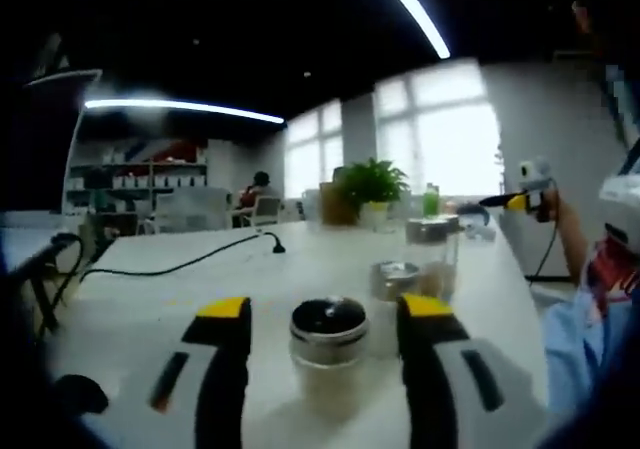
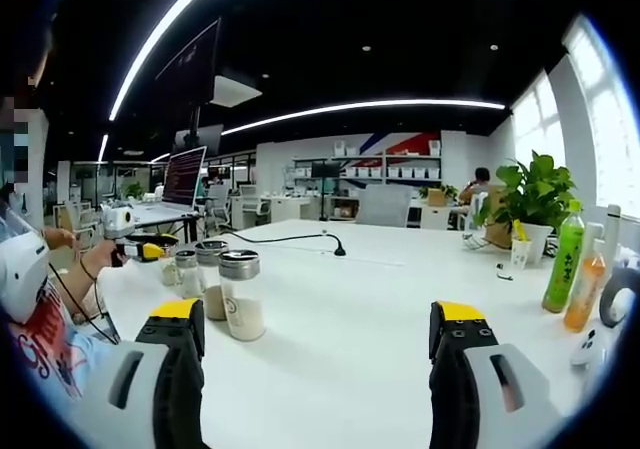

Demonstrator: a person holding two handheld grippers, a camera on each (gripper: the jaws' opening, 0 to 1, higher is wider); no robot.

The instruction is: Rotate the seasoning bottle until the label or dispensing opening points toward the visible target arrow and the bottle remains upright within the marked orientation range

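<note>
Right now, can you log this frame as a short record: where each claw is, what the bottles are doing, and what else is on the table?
left claw: open, either side of the nearest bottle, not visibly touching
right claw: open, over bare table
bottles: three upright in a row
target arrow: cannot tell
other items: black cable, potted plant, green drink bottle, orange drink bottle

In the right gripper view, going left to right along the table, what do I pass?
Other gripper → three shakers, nearest one → black cable → potted plant → green bottle → orange bottle.
</note>
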